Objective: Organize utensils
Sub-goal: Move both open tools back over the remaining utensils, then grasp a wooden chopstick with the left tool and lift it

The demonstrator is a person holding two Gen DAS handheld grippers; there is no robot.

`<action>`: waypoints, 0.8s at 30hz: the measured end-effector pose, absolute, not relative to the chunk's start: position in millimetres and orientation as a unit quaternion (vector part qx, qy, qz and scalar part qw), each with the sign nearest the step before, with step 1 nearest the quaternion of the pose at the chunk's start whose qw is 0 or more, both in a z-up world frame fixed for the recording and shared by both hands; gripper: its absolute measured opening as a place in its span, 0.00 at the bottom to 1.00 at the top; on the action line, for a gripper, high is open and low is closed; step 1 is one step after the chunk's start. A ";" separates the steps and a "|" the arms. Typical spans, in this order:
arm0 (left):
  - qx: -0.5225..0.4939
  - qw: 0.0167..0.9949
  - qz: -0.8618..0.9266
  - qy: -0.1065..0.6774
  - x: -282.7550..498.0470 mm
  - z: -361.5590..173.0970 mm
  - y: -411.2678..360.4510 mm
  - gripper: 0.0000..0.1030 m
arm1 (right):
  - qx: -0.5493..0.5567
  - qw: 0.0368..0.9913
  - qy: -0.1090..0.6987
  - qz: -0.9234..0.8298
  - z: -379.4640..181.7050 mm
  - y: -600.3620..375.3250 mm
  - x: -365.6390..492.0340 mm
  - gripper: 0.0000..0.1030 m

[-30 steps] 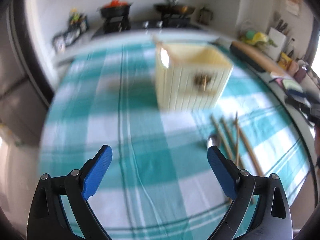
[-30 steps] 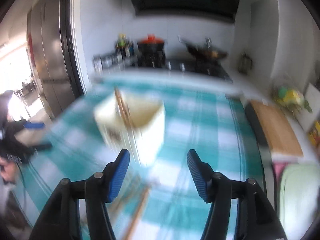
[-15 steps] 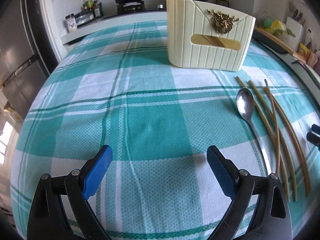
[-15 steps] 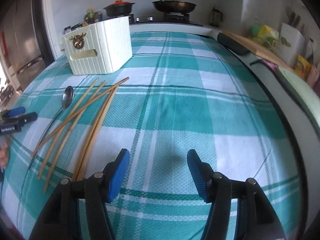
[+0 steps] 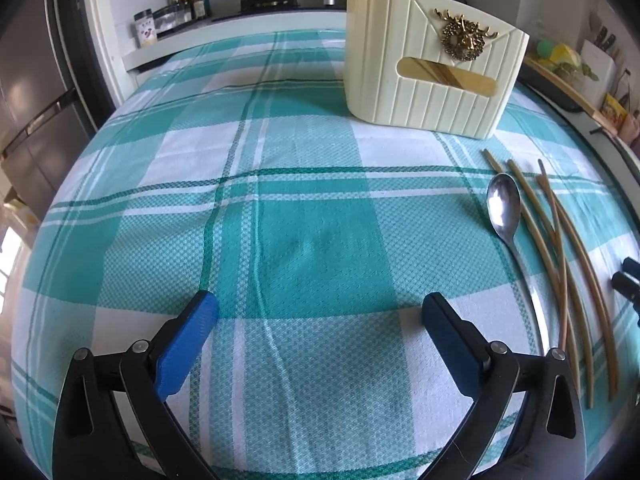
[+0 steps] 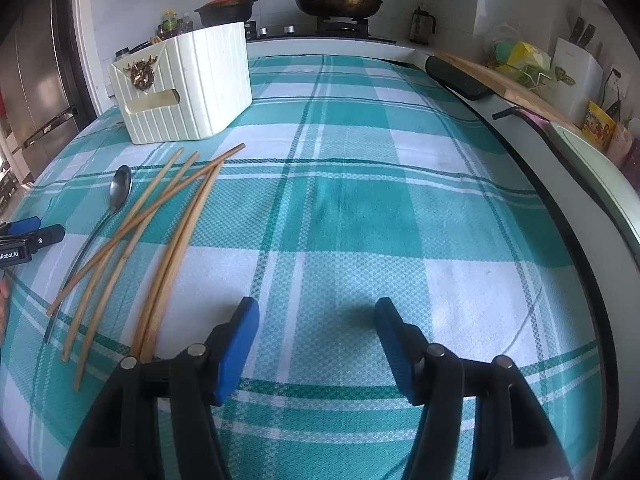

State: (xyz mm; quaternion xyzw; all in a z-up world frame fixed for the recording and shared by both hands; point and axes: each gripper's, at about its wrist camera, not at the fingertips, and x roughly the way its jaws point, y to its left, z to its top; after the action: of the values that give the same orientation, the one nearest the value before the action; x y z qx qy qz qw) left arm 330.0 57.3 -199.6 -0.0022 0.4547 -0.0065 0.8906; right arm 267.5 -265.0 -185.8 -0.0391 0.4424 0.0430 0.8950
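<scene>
A cream ribbed utensil holder (image 5: 432,60) with a gold ornament stands on the teal checked tablecloth (image 5: 304,216); it also shows in the right wrist view (image 6: 188,88). A metal spoon (image 5: 505,208) and several wooden chopsticks (image 5: 560,256) lie loose in front of it, seen also in the right wrist view as spoon (image 6: 118,194) and chopsticks (image 6: 160,232). My left gripper (image 5: 318,316) is open and empty, left of the spoon. My right gripper (image 6: 316,316) is open and empty, right of the chopsticks. One chopstick tip sticks out of the holder.
A stove with a black pot (image 6: 226,6) and a pan (image 6: 336,2) stands behind the table. A cutting board (image 6: 504,80) and knife block (image 6: 576,64) are on the right counter. A fridge (image 5: 36,92) stands at the left.
Both grippers dropped low over the table and settled; the views went from blurred and high to steady and close. Both stayed open and empty.
</scene>
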 end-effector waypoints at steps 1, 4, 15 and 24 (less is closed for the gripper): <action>-0.003 0.891 -0.007 0.455 330.0 -199.6 57.5 0.99 | -0.040 0.895 0.442 0.043 -185.8 -265.4 267.5 0.60; -0.003 0.891 -0.008 0.455 329.9 -199.8 57.4 0.99 | -0.040 0.895 0.442 0.043 -185.9 -264.6 267.4 0.60; -0.017 0.904 -0.088 0.419 310.2 -159.0 26.9 0.89 | -0.040 0.895 0.442 0.043 -186.0 -264.2 267.3 0.60; 0.123 0.877 -0.218 0.411 319.4 -143.3 -85.8 0.60 | -0.040 0.895 0.442 0.043 -185.9 -264.4 267.2 0.60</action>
State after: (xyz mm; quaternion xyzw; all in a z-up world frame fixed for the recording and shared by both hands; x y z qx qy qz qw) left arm 319.4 -85.8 -143.3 0.1233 0.4112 -0.2176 0.8766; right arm 267.2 -264.4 -185.9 -0.0396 0.4423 0.0430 0.8950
